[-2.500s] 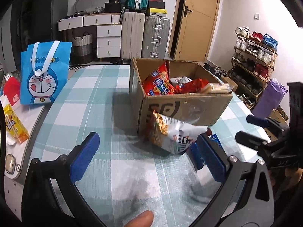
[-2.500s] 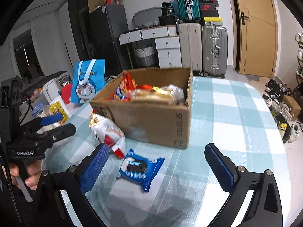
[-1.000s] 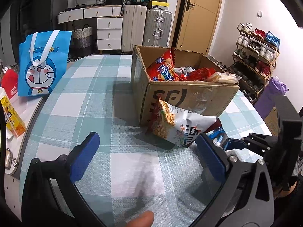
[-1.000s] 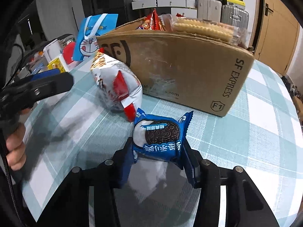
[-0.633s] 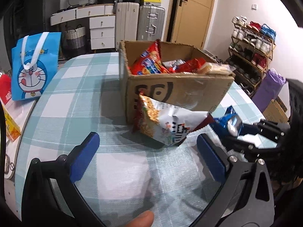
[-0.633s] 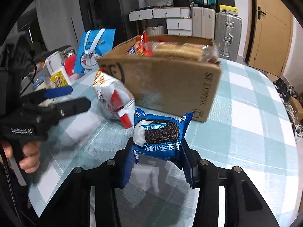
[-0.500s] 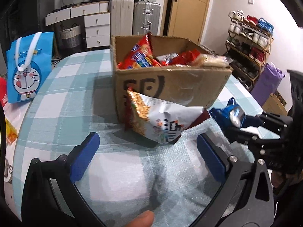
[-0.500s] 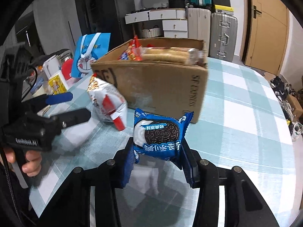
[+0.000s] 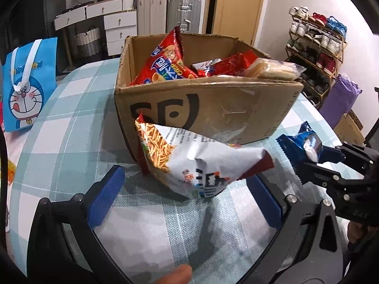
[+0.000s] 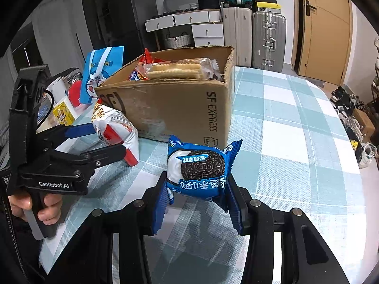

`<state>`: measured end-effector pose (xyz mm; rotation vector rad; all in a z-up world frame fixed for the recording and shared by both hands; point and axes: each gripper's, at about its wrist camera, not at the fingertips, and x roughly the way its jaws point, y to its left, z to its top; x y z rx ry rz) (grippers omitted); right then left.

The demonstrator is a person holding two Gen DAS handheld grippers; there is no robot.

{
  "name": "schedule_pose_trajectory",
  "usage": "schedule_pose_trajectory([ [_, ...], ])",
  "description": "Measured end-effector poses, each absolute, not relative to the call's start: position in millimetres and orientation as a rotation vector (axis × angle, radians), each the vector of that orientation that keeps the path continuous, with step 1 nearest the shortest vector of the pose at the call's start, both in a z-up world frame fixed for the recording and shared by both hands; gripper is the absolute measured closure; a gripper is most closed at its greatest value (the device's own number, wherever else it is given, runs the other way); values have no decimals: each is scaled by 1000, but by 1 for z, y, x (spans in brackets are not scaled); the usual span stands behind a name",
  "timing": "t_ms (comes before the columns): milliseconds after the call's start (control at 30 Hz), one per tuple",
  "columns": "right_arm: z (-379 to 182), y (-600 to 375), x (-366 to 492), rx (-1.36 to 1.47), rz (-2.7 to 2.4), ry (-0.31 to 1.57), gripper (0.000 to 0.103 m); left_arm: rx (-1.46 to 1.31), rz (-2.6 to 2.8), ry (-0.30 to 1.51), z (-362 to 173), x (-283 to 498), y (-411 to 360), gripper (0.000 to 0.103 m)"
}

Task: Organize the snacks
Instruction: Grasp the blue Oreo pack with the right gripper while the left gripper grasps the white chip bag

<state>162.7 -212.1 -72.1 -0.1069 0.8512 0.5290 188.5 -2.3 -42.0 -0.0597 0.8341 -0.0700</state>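
The right tongs (image 10: pixel 197 203) pinch the blue Oreo packet (image 10: pixel 199 168) above the table (image 10: pixel 284 142), beside the cardboard box (image 10: pixel 180 108). The left tongs (image 9: pixel 187 196) stand spread around the white chip bag (image 9: pixel 201 163) leaning against that box.

A round table (image 10: pixel 296 127) covered in a pale teal and white checked cloth fills the foreground of a lit room with white walls. Against the far wall stand white drawers (image 9: pixel 119 32), a woven basket (image 9: pixel 88 39), two upright suitcases (image 10: pixel 253 35) and a tan wooden door (image 10: pixel 324 28). Beyond the table's right edge, a shoe rack (image 9: pixel 317 40) holds what look like sneakers.
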Motion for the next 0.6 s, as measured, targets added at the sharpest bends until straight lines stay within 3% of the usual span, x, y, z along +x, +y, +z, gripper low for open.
schedule_pose_trajectory([
  [200,-75,-211,163,-108,532,857,58,-82,-64,837,-45,194,-1,5],
  [500,-73,-211,163,-106,533,855,58,-31,-110,778,-43,187,-14,36],
  [567,-72,-212,162,-105,533,853,58,-26,-124,776,-44,178,-14,51],
  [600,-72,-212,162,-104,532,851,58,-29,-126,778,-45,174,-13,51],
])
